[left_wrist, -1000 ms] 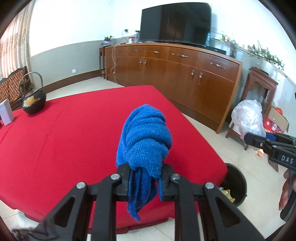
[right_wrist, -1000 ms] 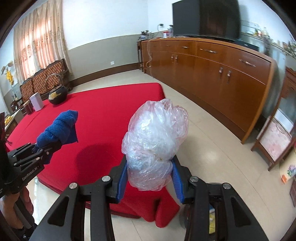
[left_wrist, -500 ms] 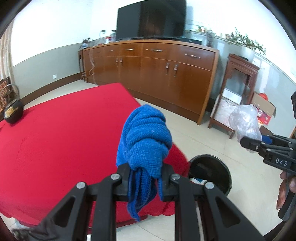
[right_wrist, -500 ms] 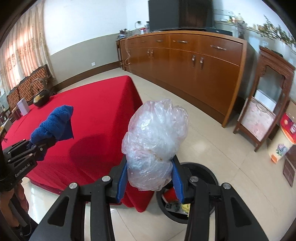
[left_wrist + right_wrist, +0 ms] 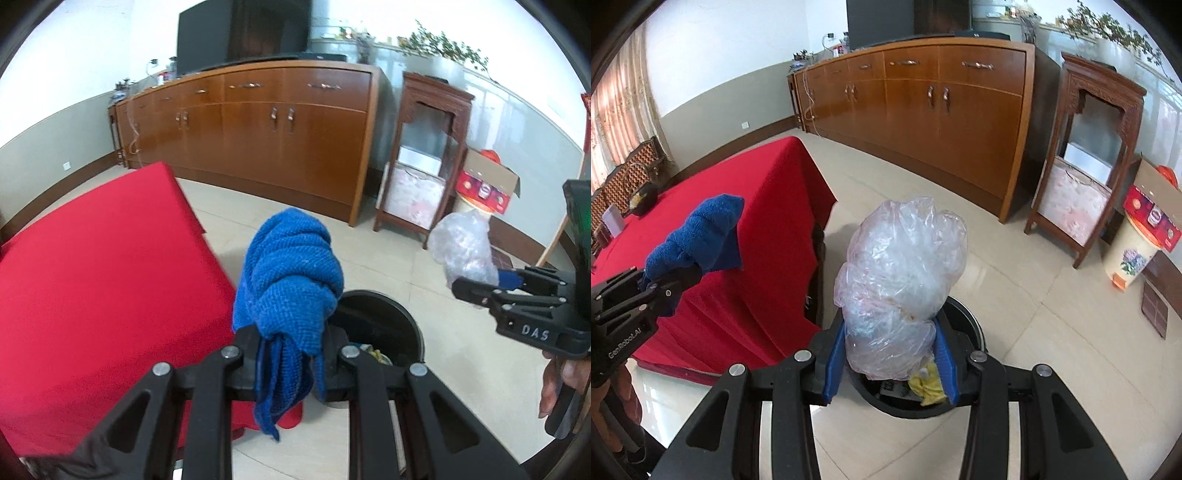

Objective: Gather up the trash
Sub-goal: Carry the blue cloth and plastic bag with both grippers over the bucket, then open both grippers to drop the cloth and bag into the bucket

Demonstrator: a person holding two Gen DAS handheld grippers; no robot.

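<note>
Right hand-held gripper clamped on a crumpled clear plastic bag — held directly above the black trash bin on the tiled floor, yellow scraps visible inside. Left hand-held gripper pinched on a bunched blue cloth, just beside the bin's rim. Table with red cloth to the left — wooden sideboard along the wall behind.

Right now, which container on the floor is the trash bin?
Start at the red table; at its near corner stands a round black bin on the tile floor. Unlike the cream flowered bin beside the wooden stand, it is open-topped, with rubbish showing inside.
</note>
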